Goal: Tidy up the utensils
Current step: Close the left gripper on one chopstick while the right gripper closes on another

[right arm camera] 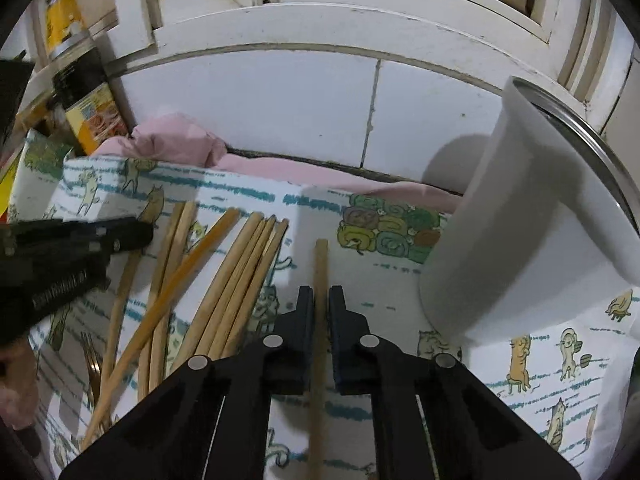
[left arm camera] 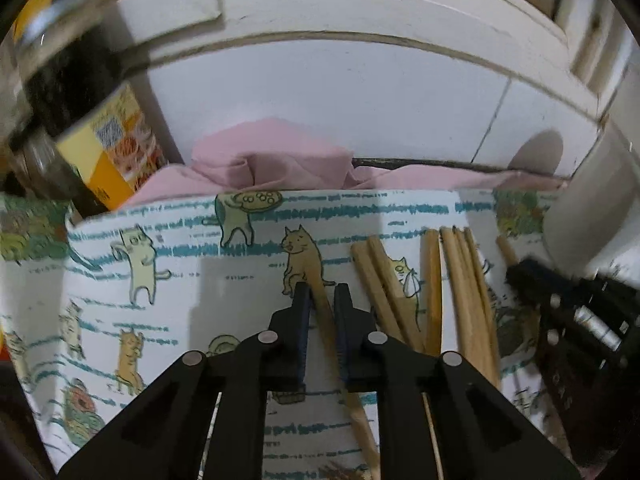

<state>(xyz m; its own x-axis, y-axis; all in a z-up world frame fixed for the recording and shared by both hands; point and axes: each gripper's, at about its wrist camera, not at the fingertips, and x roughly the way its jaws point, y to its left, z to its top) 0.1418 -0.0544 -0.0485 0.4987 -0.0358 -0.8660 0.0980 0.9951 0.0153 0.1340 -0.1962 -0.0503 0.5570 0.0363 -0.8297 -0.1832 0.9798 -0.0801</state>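
Note:
A single wooden chopstick lies slanted between the pads of my left gripper, which is shut on it just over the cat-print cloth. My right gripper is shut on another chopstick that points straight ahead. Between the two grippers, several loose chopsticks lie fanned on the cloth, also seen as chopsticks in the left wrist view. A tall white cup stands to the right, just beyond the right gripper. The left gripper shows at the left edge, and the right gripper at the right edge.
A dark sauce bottle with a yellow label stands at the back left. Crumpled pink cloth lies along the tiled wall. A gold fork lies partly under the chopsticks. Part of a hand shows at lower left.

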